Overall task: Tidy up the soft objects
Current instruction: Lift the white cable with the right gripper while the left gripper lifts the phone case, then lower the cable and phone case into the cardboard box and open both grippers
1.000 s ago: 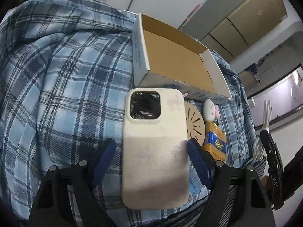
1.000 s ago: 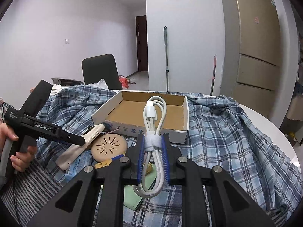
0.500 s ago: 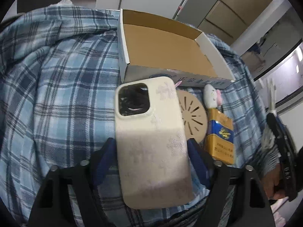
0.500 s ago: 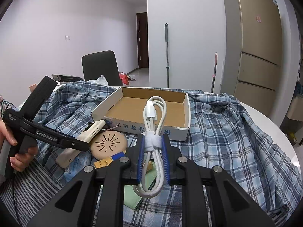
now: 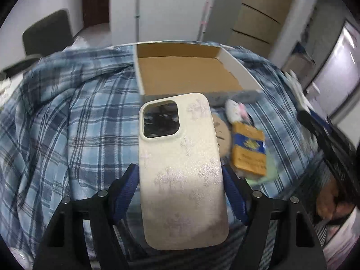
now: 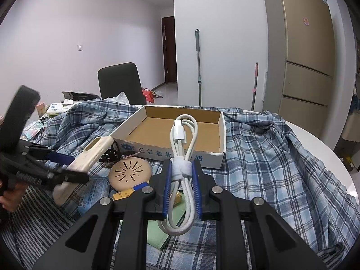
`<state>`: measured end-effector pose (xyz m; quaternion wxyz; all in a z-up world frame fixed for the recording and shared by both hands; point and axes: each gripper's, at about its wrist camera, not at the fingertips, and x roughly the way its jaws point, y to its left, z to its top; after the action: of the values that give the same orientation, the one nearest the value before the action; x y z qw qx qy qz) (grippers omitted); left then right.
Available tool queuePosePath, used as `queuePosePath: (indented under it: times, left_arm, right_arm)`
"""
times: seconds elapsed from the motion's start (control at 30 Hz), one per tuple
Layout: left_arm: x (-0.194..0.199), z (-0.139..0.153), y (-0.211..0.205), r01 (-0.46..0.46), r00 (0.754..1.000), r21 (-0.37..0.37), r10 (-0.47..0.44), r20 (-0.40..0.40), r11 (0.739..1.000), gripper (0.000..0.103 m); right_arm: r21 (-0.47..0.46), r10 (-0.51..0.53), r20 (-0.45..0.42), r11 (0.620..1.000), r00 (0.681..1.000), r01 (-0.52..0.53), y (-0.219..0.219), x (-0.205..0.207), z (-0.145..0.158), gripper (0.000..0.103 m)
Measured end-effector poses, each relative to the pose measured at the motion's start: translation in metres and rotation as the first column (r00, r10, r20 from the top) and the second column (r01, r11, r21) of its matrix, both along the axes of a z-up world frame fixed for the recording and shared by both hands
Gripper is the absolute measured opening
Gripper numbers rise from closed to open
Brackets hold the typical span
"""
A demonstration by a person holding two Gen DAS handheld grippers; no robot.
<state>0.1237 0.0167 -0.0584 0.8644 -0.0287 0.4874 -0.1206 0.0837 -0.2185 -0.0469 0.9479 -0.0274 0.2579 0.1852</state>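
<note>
Phone case (image 5: 180, 168): light, flexible, pinched by its long edges in left gripper (image 5: 180, 186); right gripper (image 6: 181, 193) fingers clamp limp cable coil (image 6: 183, 157) at the strap.

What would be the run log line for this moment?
left gripper: holds phone case | right gripper: holds cable | box: empty

Blue Chinese characters, partly readable as "正宗老北", run along the near wall of the cardboard box (image 6: 171, 155); print on the other packets is too blurred to read.
</note>
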Motion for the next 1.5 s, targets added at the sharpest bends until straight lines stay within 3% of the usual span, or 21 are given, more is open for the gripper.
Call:
queuePosePath:
  times: [0.1,0.2,0.57,0.8,1.0,1.2,1.33,1.4,1.5]
  left_arm:
    - [-0.011,0.0,-0.02,0.075,0.997,0.05,-0.075,-0.009,0.996,0.076]
    - [-0.016,-0.008,-0.031,0.077,0.997,0.078,-0.075,-0.029,0.994,0.076]
    - [-0.014,-0.031,-0.027,0.064,0.994,0.018,-0.062,-0.095,0.998,0.076]
    - [-0.017,-0.033,-0.029,0.065,0.994,0.046,-0.06,-0.092,0.997,0.075]
    - [-0.029,-0.021,-0.035,0.061,0.998,0.122,-0.062,0.005,0.991,0.074]
    - [-0.042,0.022,-0.037,0.028,0.986,0.135,-0.05,0.161,0.99,0.074]
    - [-0.03,0.056,-0.037,0.001,0.979,0.109,-0.024,0.203,0.994,0.074]
    - [-0.021,0.078,-0.04,-0.032,0.962,0.128,-0.004,0.273,0.991,0.074]
    - [-0.008,0.105,-0.043,-0.053,0.942,0.094,0.018,0.335,0.994,0.074]
  right_arm:
    - [0.0,-0.001,-0.001,1.0,1.0,0.001,0.0,0.0,0.0,0.017]
    - [0.005,-0.012,-0.004,1.0,1.0,0.012,-0.001,0.001,0.0,0.017]
    - [0.009,-0.012,-0.014,1.0,1.0,0.012,-0.002,0.002,-0.001,0.017]
    - [0.006,-0.008,-0.022,1.0,1.0,0.008,0.0,0.003,-0.002,0.017]
    - [0.015,-0.009,-0.011,1.0,1.0,0.01,-0.003,0.001,0.0,0.017]
    - [0.046,-0.059,0.009,0.997,0.998,0.058,-0.013,-0.007,0.014,0.017]
    - [0.061,-0.039,0.017,0.997,0.999,0.038,-0.009,-0.005,0.043,0.017]
    - [0.071,-0.036,0.04,0.997,0.999,0.033,-0.005,-0.002,0.065,0.017]
    - [0.059,-0.076,0.112,0.996,0.991,0.069,0.004,0.013,0.1,0.017]
